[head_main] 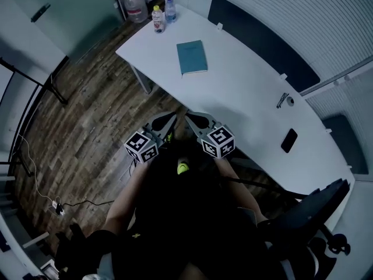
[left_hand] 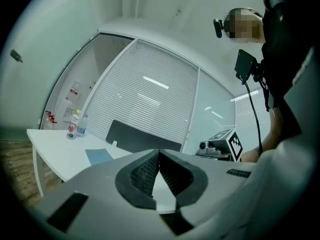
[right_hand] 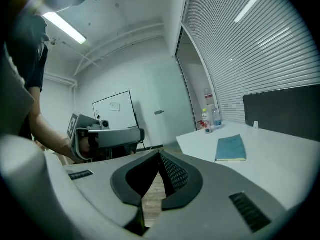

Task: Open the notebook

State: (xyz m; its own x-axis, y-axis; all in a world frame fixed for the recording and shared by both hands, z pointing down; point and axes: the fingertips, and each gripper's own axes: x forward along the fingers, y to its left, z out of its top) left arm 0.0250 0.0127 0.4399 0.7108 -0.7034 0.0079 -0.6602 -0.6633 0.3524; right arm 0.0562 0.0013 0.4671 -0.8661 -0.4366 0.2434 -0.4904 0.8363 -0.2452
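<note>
A closed teal notebook (head_main: 192,57) lies flat on the white table (head_main: 245,92), toward its far left end; it also shows as the notebook (right_hand: 231,148) in the right gripper view and as the notebook (left_hand: 98,156) in the left gripper view. Both grippers hang off the table's near edge, well short of the book. My left gripper (head_main: 171,118) is shut with nothing in it, its jaws touching at the tips (left_hand: 159,153). My right gripper (head_main: 187,118) is also shut and empty, tips together (right_hand: 160,153). The two point inward, tips close to each other.
Two small bottles (head_main: 163,14) stand at the table's far left corner, a large water jug (head_main: 135,7) on the floor beyond. A black phone (head_main: 288,140) and a small dark object (head_main: 282,100) lie to the right. A dark panel (head_main: 256,39) lines the far edge. An office chair (head_main: 309,214) is at right.
</note>
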